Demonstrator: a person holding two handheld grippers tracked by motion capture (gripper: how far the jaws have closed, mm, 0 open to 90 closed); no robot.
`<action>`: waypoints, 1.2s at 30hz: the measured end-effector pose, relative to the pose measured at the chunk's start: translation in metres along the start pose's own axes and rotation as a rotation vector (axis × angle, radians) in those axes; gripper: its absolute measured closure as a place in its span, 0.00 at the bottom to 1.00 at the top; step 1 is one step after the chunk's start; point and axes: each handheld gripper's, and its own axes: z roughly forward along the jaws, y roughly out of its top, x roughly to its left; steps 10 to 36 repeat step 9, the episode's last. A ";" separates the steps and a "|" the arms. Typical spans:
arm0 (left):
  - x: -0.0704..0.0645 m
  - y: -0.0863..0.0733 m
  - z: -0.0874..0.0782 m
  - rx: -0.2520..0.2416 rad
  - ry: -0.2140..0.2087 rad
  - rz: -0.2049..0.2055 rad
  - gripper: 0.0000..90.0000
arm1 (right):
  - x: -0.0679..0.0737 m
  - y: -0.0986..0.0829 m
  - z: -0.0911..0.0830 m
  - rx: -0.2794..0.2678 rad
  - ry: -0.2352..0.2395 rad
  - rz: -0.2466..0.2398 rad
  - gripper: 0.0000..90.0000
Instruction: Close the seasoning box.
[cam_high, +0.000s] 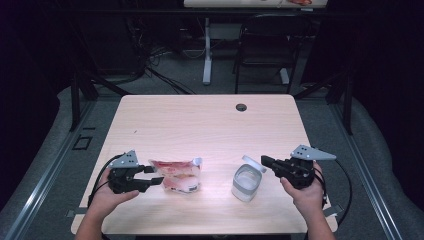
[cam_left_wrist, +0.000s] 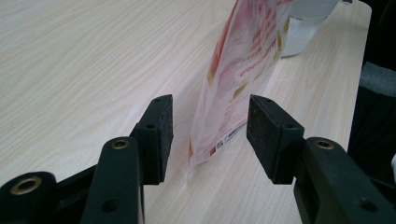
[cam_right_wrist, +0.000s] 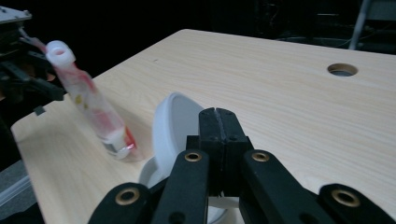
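In the high view, the left gripper (cam_high: 156, 176) sits at the near left of the pale wooden table (cam_high: 200, 120), held by the person's left hand (cam_high: 107, 197). Its jaws point right, toward a red-and-white pouch (cam_high: 177, 175) that lies just beside them, with one end of the pouch between the jaw tips. The right gripper (cam_high: 263, 161) is at the near right, held by the right hand (cam_high: 305, 192), its jaws pointing left and touching the raised lid of a small white container (cam_high: 246, 182). The container stands to the right of the pouch, a little apart from it. A round cable hole (cam_high: 241, 107) is in the far part of the table.

In the left gripper view, the left gripper (cam_left_wrist: 209, 135) has its two black jaws spread wide, one on each side of the near end of the pouch (cam_left_wrist: 238, 79). Neither pad touches the pouch; there is a gap on both sides. The white container (cam_left_wrist: 301, 28) shows farther off, behind the pouch.

In the right gripper view, the right gripper (cam_right_wrist: 218, 122) has its jaws pressed fully together with nothing between the pads. Their tips lie just beside the upright white lid of the container (cam_right_wrist: 173, 128), which is open. The pouch (cam_right_wrist: 91, 105) lies farther off on the left with its white spout (cam_right_wrist: 60, 52) at the far end, near the left gripper (cam_right_wrist: 51, 91). The cable hole (cam_right_wrist: 342, 70) is at the far right.
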 end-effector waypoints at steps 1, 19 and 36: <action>0.000 0.000 0.000 0.001 0.000 0.002 0.57 | 0.002 -0.001 0.000 0.001 0.004 -0.003 1.00; 0.000 -0.001 -0.003 -0.011 0.002 0.000 0.57 | 0.002 -0.010 -0.001 0.005 -0.016 0.003 0.88; 0.000 -0.001 -0.003 -0.011 0.002 0.000 0.57 | 0.002 -0.010 -0.001 0.005 -0.016 0.003 0.88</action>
